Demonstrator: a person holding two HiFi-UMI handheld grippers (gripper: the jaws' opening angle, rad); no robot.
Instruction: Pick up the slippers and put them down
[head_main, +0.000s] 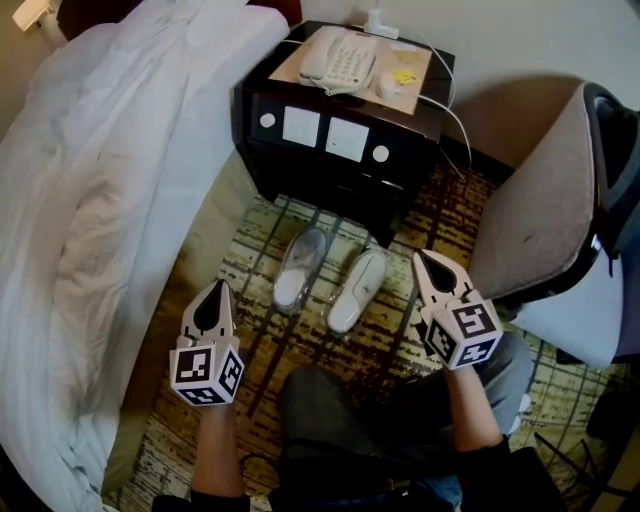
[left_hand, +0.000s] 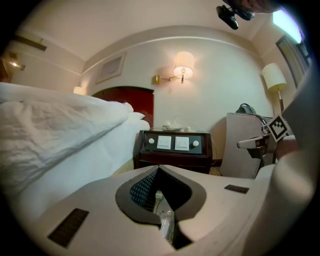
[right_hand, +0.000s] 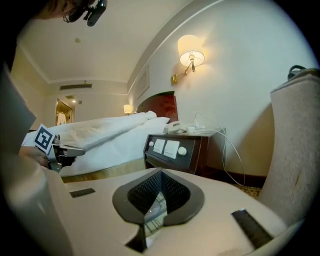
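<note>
- We see the duvet (head_main: 100, 180) as white matt cloth, softly creased.
- The nightstand (head_main: 262, 160) looks to us like dark, glossy wood.
- One slipper (head_main: 300, 268) shines under clear plastic; the other slipper (head_main: 357, 290) is plain white cloth.
- We find the carpet (head_main: 300, 350) rough and the chair (head_main: 540, 210) matt woven cloth.

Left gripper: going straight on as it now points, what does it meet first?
Probably the nightstand, whose front is dead ahead of the shut left gripper in its own view. The bed lies close on its left, so depth leaves some doubt.
</note>
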